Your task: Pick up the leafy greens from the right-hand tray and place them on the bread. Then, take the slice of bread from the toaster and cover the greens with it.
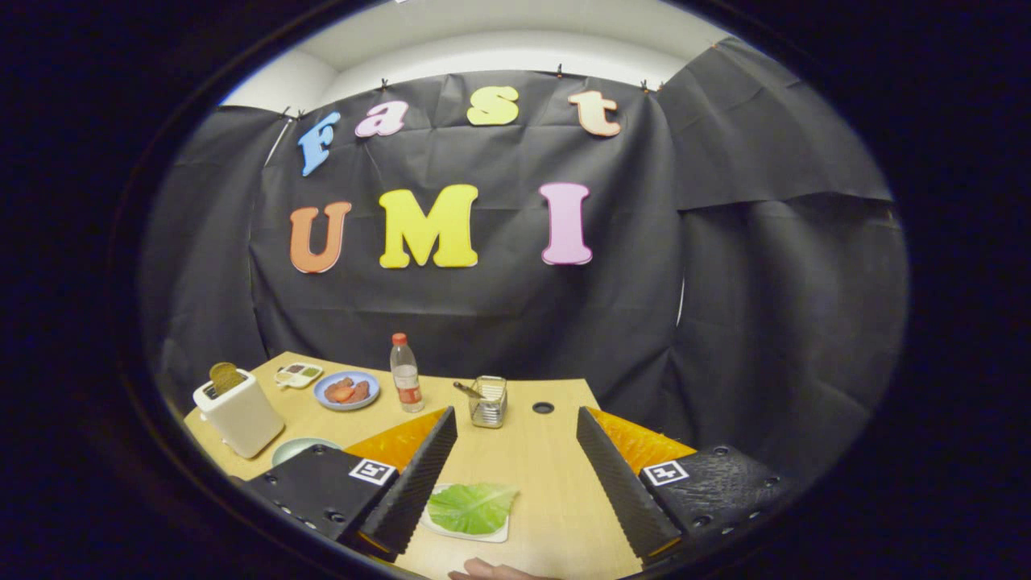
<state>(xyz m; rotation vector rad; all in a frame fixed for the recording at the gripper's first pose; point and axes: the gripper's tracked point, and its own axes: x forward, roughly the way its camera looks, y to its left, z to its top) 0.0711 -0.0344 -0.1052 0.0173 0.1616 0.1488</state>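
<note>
Our tongs stand spread wide above the bench, gripping nothing, with the leafy greens on their white tray between the fingers, nearer the left one. That wide spread suits a flat leaf. Beyond, the bread waits upright in the toaster.

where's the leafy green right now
In the gripper view, the leafy green lies on a white tray between the open gripper's fingers, nearer the left finger.
</note>
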